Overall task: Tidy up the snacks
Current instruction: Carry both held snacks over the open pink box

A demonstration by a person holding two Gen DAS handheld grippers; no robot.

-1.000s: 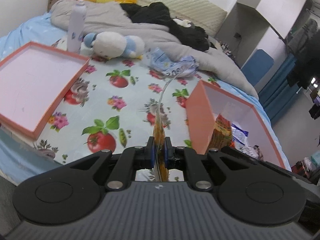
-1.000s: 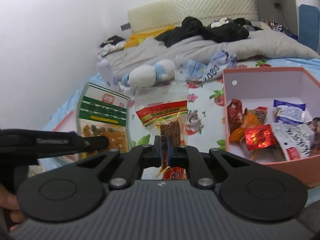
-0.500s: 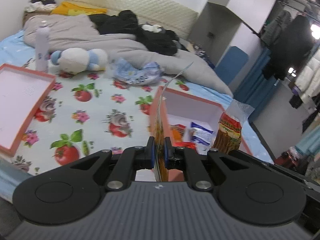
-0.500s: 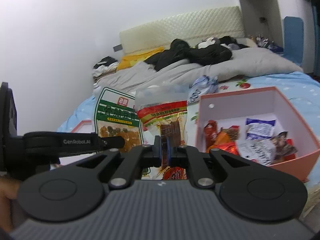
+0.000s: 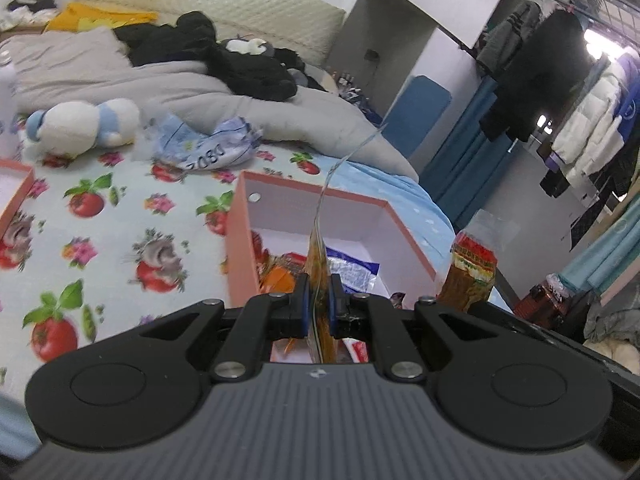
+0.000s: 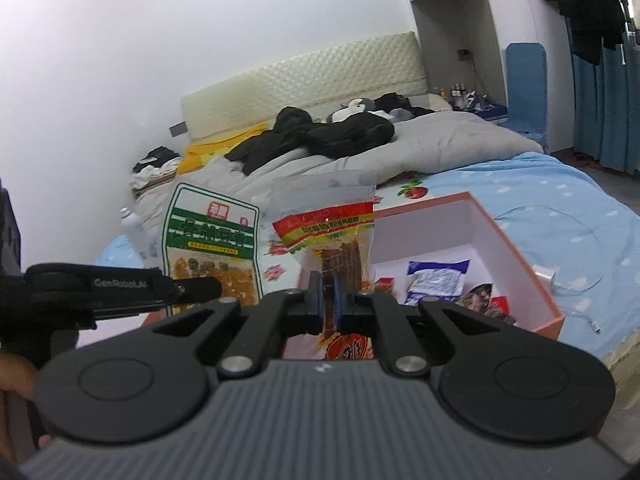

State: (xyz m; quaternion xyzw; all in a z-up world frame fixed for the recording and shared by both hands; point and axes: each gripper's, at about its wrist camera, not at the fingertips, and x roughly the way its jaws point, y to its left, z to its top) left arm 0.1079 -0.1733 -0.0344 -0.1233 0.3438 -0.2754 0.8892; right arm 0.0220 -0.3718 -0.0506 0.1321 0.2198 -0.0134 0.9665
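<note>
I see the bed (image 5: 120, 216) under a light sheet printed with tomatoes and flowers. On it sits an open pink box (image 5: 240, 248) of snack packets, with a second pink box (image 5: 16, 184) at the far left edge. Behind them lie a white-and-blue plush toy (image 5: 80, 124), a crumpled blue-and-white bag (image 5: 208, 148), a grey duvet (image 5: 100, 76) and black clothes (image 5: 224, 56).

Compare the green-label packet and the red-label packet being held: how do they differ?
The green-label packet has a green and white printed front over orange chunks; the red-label packet has a red and yellow band over dark brown strips. The green-label packet is the wider; the red-label packet is narrower, with a clear top. The left gripper clamps the former, the right gripper the latter. Both are held upright by the pink box.
</note>
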